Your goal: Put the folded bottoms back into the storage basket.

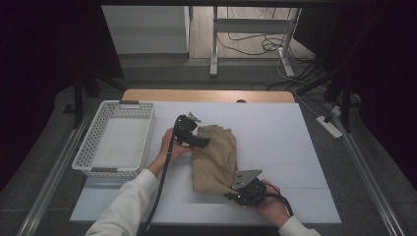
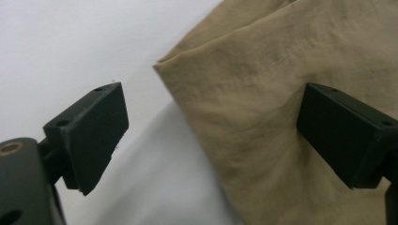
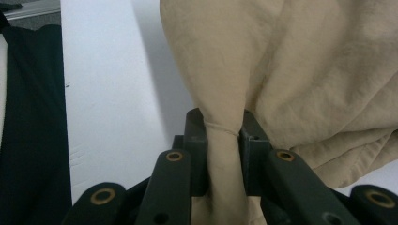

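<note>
A folded tan garment point(image 1: 215, 158) lay on the white sheet point(image 1: 295, 147) covering the desk, roughly at its centre, with its long side running from the far middle toward the near right. The left tool point(image 1: 202, 141) sat at the garment's far left edge, held by the person's left hand point(image 1: 169, 147) coming in from the left, with a black cable point(image 1: 160, 196) trailing back along the white sleeve point(image 1: 123, 206). In the left gripper view its 2 jaws stood wide apart: one hung over the bare white sheet just beside the cloth's folded corner point(image 2: 162, 65), while the other sat over the tan fabric point(image 2: 263, 117), and whether it touched the cloth could not be told. The right tool point(image 1: 235, 195) was at the garment's near right corner, held by the right hand point(image 1: 270, 201), its grey 3-cornered plate point(image 1: 246, 178) uppermost. In the right gripper view its jaws were pressed together on a gathered pinch of the tan cloth point(image 3: 223, 140), which rose from between them and spread out into loose folds above and to the right. A white plastic basket point(image 1: 93, 147) with perforated walls stood on the left part of the desk, well apart from the garment and just beyond the left hand.
</note>
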Tool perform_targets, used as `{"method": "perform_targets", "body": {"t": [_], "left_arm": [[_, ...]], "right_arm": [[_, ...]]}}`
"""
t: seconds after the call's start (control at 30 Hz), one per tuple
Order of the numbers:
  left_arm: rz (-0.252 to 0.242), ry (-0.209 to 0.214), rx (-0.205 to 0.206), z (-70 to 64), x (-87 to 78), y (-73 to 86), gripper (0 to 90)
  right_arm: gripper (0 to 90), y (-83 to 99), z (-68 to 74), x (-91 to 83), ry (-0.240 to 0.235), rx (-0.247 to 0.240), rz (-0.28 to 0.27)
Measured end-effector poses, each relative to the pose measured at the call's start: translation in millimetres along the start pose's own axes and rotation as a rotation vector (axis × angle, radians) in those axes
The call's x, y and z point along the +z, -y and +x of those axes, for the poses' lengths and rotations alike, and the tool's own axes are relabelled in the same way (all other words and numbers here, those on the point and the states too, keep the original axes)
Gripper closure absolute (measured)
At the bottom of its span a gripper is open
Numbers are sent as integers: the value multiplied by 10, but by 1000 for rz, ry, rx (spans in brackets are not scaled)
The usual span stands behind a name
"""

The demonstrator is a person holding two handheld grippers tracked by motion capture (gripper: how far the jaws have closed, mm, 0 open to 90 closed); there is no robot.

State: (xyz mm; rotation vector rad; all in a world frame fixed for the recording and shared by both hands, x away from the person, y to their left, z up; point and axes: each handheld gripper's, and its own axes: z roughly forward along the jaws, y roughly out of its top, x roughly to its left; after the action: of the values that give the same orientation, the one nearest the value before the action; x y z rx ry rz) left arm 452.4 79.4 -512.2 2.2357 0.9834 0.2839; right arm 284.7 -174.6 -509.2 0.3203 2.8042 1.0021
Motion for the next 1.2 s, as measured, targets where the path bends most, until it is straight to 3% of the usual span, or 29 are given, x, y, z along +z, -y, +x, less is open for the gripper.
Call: {"method": "perform_targets", "body": {"t": [0.17,0.37,0.43,0.53,0.63,0.8,0.97,1.2], "left_arm": [[-12,30,8,-33,58,-7,126],[-14,71,-16,-6,79,20,150],[-15,112,-24,-3,111,43,178],[5,166,14,-51,168,66,237],[6,169,44,-91,168,60,312],[-1,204,30,-63,159,79,392],[-13,212,52,-63,113,71,544],[-31,225,56,-58,67,67,633]], "right_arm": [[765,0,2,4,-1,2,2],[765,1,0,8,-3,4,0],[765,0,1,8,-2,2,2],[762,-1,5,13,-1,1,1],[762,-2,3,14,-3,1,2],[762,-3,4,14,-1,0,2],[762,-3,4,15,0,0,0],[762,-6,8,9,4,-4,2]]}}
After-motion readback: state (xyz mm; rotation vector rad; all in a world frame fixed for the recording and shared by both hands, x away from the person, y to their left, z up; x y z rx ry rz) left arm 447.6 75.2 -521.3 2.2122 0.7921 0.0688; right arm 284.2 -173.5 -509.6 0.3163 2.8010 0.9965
